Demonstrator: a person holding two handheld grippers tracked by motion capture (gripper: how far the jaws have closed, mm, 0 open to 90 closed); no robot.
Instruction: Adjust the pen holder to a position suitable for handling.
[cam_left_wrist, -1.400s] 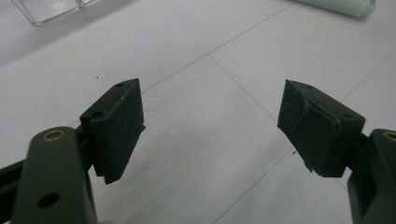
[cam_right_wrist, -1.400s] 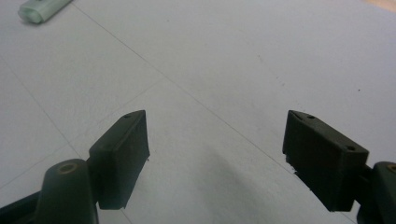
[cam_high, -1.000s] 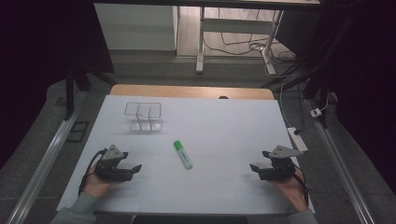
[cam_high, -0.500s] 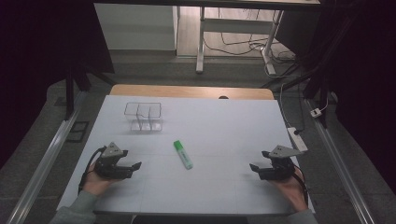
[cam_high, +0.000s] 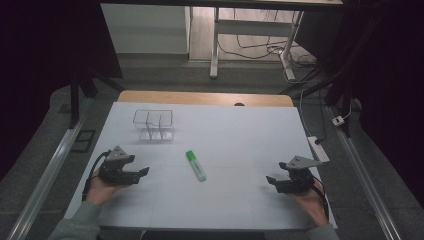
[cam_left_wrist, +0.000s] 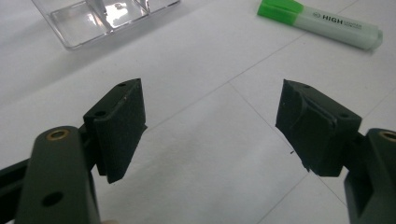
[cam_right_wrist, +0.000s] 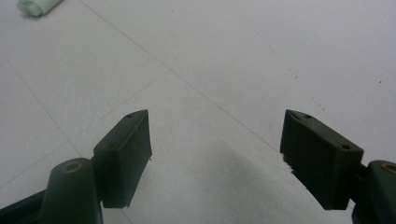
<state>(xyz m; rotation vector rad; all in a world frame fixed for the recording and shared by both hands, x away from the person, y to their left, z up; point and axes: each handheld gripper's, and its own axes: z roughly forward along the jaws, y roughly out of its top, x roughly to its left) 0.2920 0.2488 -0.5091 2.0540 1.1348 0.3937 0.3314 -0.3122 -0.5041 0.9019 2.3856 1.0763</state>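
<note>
A green highlighter (cam_high: 196, 165) lies flat in the middle of the white table (cam_high: 230, 135); its green cap end points away from me. In the left gripper view the highlighter (cam_left_wrist: 322, 28) is at the top right. A clear plastic box (cam_high: 153, 124) with compartments stands at the back left, and its corner (cam_left_wrist: 100, 18) appears at the top of the left gripper view. My left gripper (cam_high: 142, 172) rests low at the front left, open and empty (cam_left_wrist: 210, 130). My right gripper (cam_high: 271, 181) rests at the front right, open and empty (cam_right_wrist: 217, 154). The highlighter's pale end (cam_right_wrist: 37, 6) peeks in at top left.
A wooden strip (cam_high: 205, 98) runs along the table's far edge. A white power strip (cam_high: 320, 149) lies off the right edge. Metal rails (cam_high: 47, 175) flank the table on both sides. Desk legs and cables stand on the floor beyond.
</note>
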